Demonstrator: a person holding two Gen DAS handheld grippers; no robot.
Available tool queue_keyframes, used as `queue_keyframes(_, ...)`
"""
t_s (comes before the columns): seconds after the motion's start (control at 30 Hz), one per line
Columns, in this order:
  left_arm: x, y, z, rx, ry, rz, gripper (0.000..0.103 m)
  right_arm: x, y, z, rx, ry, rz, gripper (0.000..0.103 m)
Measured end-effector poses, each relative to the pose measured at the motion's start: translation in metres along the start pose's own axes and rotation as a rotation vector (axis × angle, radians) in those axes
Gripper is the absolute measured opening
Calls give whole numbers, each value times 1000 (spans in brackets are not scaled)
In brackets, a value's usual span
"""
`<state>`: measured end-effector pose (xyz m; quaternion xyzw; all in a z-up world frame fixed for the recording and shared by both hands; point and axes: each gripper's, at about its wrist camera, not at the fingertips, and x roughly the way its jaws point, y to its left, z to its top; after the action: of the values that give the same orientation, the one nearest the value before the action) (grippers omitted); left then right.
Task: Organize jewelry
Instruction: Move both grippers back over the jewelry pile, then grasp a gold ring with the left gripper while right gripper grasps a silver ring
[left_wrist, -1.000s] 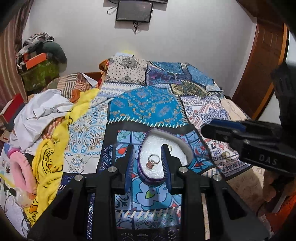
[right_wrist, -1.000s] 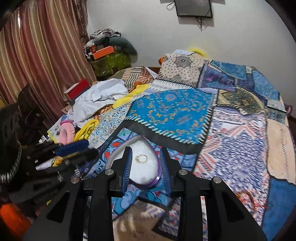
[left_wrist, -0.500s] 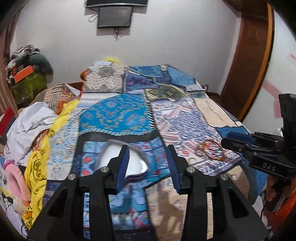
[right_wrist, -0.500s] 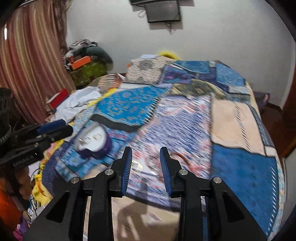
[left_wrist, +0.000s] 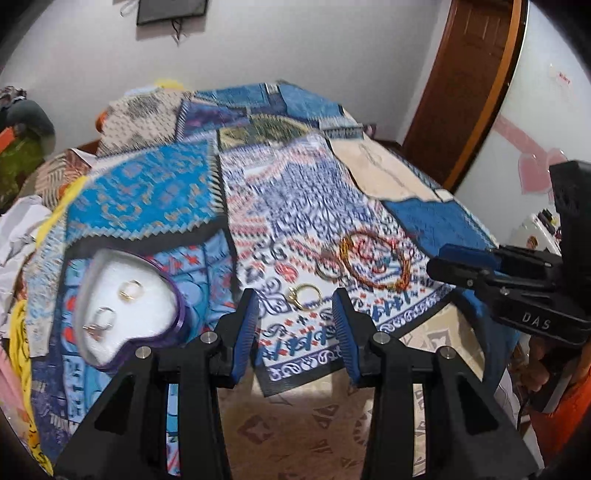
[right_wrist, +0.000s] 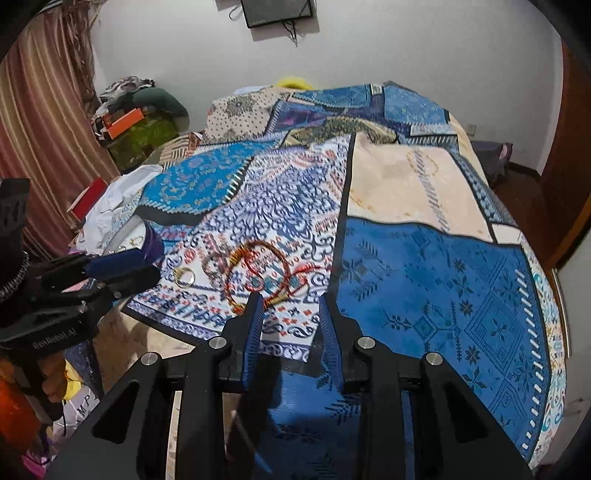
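Patchwork bedspread (left_wrist: 303, 192) in blue, white and beige fills both wrist views. Left gripper (left_wrist: 295, 321), jaws apart and empty, frames a gold ring (left_wrist: 304, 294) at lower centre. Purple-rimmed, white-lined jewellery box (left_wrist: 177, 314) at lower left holds a gold ring (left_wrist: 130, 288) and what may be a silver ring (left_wrist: 100, 318), blurred. Right gripper (right_wrist: 290, 317), jaws parted and empty, sits just beside the red-and-gold bangles (right_wrist: 255, 273). Grey hoop (right_wrist: 211, 266) lies left of them.

Black left tool (left_wrist: 295, 295) with blue ribbed pads, silver screws.
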<state>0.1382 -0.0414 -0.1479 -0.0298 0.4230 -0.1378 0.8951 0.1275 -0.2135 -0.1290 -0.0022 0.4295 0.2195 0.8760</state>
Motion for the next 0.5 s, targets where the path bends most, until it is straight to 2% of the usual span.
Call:
queue_keyframes(0.17, 17, -4, -1, 19, 33, -10, 41, 4, -4, -1, 10, 20, 24, 31)
queue_keyframes(0.23, 22, -7, -2, 39, 31, -5, 41, 4, -4, 0, 14, 20, 39, 43)
queue_keyframes(0.27, 24, -7, -1, 49, 27, -1, 41, 2, -3, 1, 15, 14, 43, 44)
queue_keyframes(0.5, 32, -8, -1, 78, 14, -10, 38, 5, 0, 7, -5, 1, 22, 45)
